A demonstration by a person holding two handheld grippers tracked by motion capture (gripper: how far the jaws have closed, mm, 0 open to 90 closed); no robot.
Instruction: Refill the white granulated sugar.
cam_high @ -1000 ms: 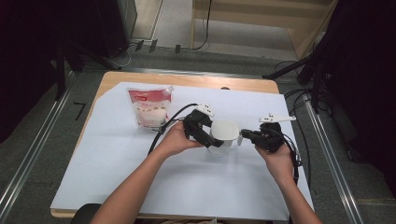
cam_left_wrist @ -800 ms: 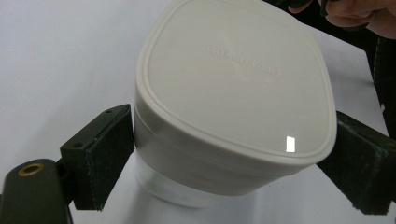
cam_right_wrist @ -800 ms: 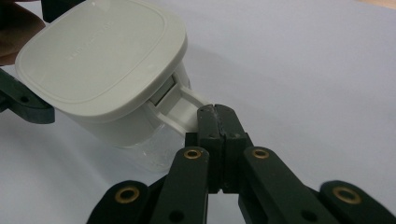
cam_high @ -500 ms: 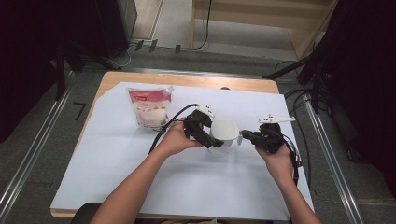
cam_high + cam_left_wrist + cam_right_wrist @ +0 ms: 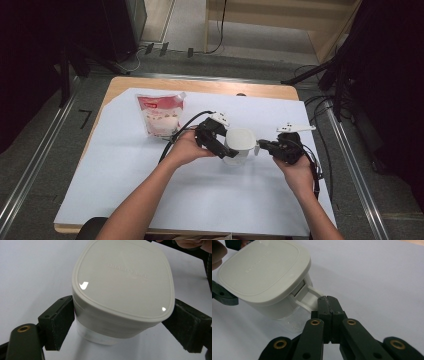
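- My left tongs (image 5: 226,145) clamp a white lidded container (image 5: 240,145) from both sides, the black pads (image 5: 60,321) pressed against its walls just under the lid (image 5: 123,281), as the left gripper view shows
- The container stands upright near the middle of the surface (image 5: 125,175), on the white sheet that covers it, between my two hands
- My right tongs (image 5: 265,146) are closed tight, pads together, with their tips at the white latch tab (image 5: 308,298) that juts from the container's side; in the right gripper view the tips touch the tab's end, though I cannot tell whether it is pinched between them
- The lid is seated on the container, its raised lettering too faint for me to read
- A red-and-white pouch (image 5: 161,114) lies flat toward the far left of the surface, well apart from the container, with the left tongs' black cable (image 5: 182,127) trailing just beside it
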